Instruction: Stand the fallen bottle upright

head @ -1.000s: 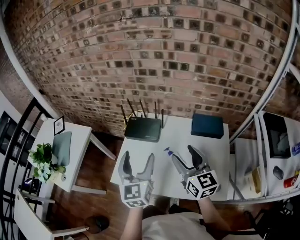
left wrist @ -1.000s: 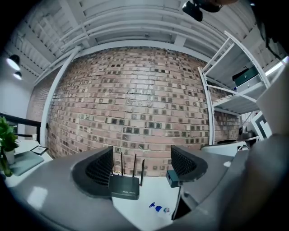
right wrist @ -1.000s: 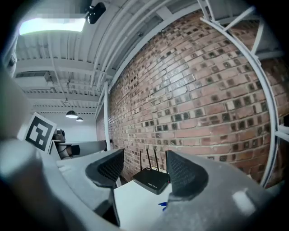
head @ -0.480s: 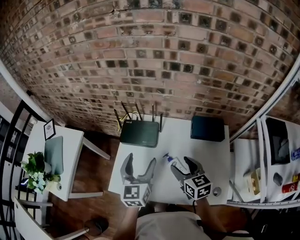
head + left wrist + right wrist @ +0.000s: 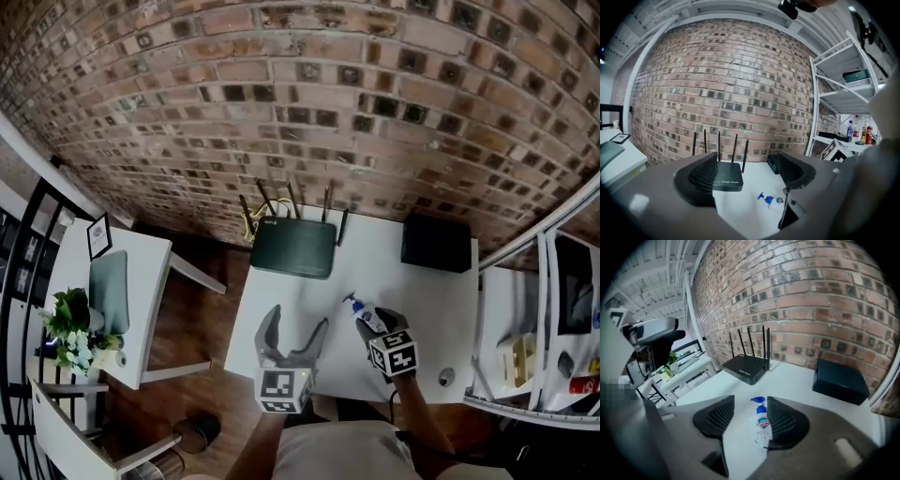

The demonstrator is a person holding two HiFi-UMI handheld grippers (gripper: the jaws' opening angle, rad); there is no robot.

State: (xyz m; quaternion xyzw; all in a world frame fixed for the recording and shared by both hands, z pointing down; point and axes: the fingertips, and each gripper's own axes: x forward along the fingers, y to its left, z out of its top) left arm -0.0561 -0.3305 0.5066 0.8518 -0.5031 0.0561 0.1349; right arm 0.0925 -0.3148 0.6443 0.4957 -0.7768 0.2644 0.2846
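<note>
Now bottle (image 5: 761,425) lies flat on table (image 5: 801,376) between right gripper (image 5: 750,405) fingers (image 5: 717,418), just closing.

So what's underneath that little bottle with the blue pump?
Only the white table: the bottle lies flat on it. The jaws of the right gripper, just closing, straddle it, and one jaw covers its lower end.

The bottle (image 5: 761,425) carries a label with a blue shield emblem and, below it, the figure "99.9%" in blue; the smaller print around it is too fine to read. The router (image 5: 726,177) bears a short line of white lettering on its front edge, too small to make out. The left marker cube (image 5: 284,391) and the right marker cube (image 5: 397,355) show black-and-white square code patterns without letters, and the print on the framed card (image 5: 97,236) cannot be read.
</note>
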